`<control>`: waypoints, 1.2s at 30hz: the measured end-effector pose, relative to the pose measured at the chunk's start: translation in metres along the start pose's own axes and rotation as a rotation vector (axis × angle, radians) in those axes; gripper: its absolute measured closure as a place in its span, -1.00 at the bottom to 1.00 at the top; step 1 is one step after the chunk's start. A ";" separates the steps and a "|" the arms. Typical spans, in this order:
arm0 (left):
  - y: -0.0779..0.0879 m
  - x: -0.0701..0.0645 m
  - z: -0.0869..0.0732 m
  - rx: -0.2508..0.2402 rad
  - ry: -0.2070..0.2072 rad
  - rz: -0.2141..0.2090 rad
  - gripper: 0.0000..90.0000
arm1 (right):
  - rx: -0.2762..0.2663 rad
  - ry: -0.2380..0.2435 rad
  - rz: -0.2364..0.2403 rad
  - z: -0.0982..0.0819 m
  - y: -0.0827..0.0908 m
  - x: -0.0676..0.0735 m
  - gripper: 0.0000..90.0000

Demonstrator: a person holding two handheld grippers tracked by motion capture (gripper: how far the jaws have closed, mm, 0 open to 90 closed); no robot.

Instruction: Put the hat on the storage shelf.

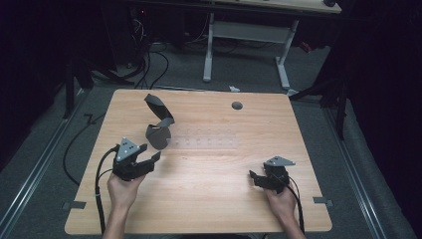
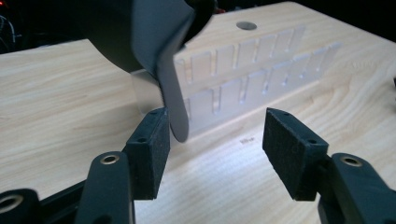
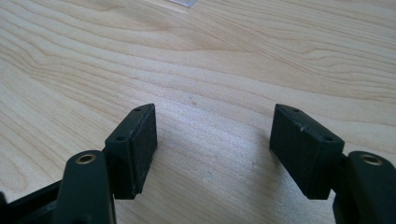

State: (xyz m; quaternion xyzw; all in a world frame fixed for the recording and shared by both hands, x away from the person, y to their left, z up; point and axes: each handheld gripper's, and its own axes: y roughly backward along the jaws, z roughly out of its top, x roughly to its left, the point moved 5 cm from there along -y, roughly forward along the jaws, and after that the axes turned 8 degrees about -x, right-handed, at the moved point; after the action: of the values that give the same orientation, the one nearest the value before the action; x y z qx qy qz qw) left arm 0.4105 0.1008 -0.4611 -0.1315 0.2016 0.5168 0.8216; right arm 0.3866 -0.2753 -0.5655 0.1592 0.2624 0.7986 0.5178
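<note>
A dark grey twisted sheet piece (image 1: 159, 122) stands at the left end of a clear slotted rack (image 1: 209, 142) on the wooden table (image 1: 209, 199). My left gripper (image 1: 152, 152) sits just in front of it and is open. In the left gripper view the piece's lower blade (image 2: 173, 102) hangs right against the inner face of the left pad (image 2: 152, 149), and the other pad stands well clear; the clear slotted rack (image 2: 252, 70) runs behind. My right gripper (image 1: 253, 178) rests low at the table's front right, open, with bare wood between its pads (image 3: 135, 149).
A round grey hole cover (image 1: 237, 105) sits near the table's far edge. Beyond the table stands a white desk frame (image 1: 246, 32), with cables on the floor at the left. Each gripper's cable trails back over the front edge.
</note>
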 end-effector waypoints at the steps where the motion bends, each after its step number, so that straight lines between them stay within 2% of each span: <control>1: 0.001 -0.001 -0.002 0.005 0.002 -0.004 -0.07 | -0.001 0.001 0.000 0.000 0.000 0.000 -0.28; 11: 0.006 -0.013 -0.019 0.040 0.037 -0.039 -0.08 | 0.001 -0.003 -0.001 0.000 0.000 0.000 -0.28; 23: 0.004 -0.021 -0.044 0.103 0.046 -0.059 -0.09 | 0.002 -0.003 -0.001 0.000 0.000 0.000 -0.28; 36: -0.002 -0.021 -0.077 0.154 0.047 -0.041 -0.11 | 0.000 0.000 0.001 0.000 0.001 0.000 -0.28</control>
State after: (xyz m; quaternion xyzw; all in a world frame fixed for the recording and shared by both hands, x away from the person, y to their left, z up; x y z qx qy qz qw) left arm 0.3889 0.0508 -0.5190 -0.0842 0.2570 0.4798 0.8347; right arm 0.3860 -0.2753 -0.5655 0.1593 0.2625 0.7987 0.5175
